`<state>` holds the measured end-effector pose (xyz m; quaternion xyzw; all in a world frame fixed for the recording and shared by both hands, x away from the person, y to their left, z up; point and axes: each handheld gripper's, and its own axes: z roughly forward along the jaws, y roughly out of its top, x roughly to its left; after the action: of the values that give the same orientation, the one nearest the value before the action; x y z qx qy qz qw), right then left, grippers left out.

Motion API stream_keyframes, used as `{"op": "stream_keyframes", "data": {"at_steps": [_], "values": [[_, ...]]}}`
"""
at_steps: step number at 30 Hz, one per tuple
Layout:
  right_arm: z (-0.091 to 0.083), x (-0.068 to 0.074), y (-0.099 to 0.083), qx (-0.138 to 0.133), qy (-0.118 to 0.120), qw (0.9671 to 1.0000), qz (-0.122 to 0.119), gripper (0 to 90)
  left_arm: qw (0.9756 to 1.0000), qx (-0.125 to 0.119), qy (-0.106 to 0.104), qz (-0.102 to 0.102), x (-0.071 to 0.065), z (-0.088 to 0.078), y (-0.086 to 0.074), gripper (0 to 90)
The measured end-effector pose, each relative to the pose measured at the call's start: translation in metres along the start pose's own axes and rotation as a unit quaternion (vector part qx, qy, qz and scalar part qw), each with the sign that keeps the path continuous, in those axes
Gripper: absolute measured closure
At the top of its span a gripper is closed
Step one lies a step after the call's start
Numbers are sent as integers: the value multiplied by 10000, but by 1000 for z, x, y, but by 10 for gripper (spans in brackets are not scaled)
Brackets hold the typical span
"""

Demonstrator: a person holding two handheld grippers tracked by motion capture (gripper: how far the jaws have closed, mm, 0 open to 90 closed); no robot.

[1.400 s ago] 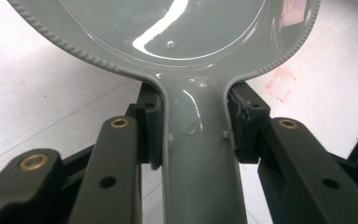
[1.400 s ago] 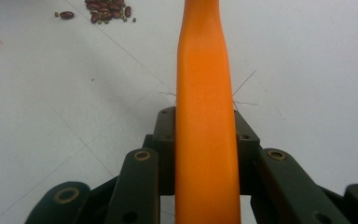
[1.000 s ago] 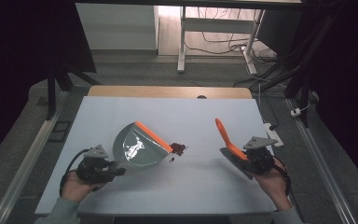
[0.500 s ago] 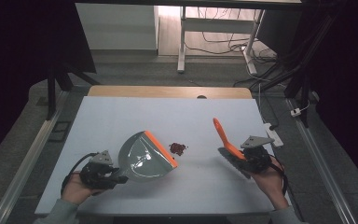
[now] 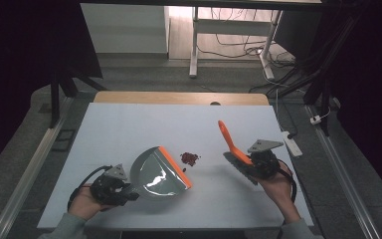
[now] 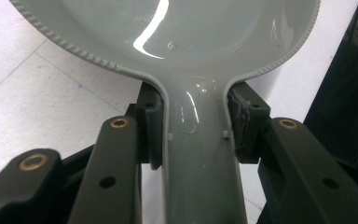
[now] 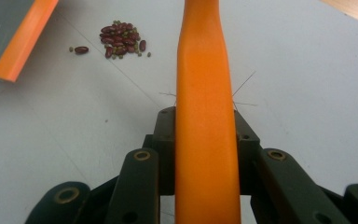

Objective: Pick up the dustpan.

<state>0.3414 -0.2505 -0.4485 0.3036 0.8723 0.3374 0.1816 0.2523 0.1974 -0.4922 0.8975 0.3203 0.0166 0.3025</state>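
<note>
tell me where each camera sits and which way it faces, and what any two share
High view: fixed above the person's side, looking forward and down on the table; both forearms, left hand-held gripper, right hand-held gripper.
Left gripper view: rides the left hand-held gripper, looking along black jaws clamped on the dustpan handle.
Right gripper view: rides the right hand-held gripper, along the orange brush handle toward the beans.
Shared: high and right gripper views show beans and the dustpan's orange lip.
</note>
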Motion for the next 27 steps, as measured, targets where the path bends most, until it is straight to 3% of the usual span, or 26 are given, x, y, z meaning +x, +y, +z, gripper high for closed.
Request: {"op": "stream_keyframes", "data": {"at_steps": [12, 27], "values": [[17, 3, 12, 5, 70, 10000, -21, 708, 9996, 285, 24, -35, 3, 5, -2, 618], [33, 9, 35, -117, 130, 9998, -131, 708, 9993, 357, -76, -76, 5, 11, -2, 618]]}}
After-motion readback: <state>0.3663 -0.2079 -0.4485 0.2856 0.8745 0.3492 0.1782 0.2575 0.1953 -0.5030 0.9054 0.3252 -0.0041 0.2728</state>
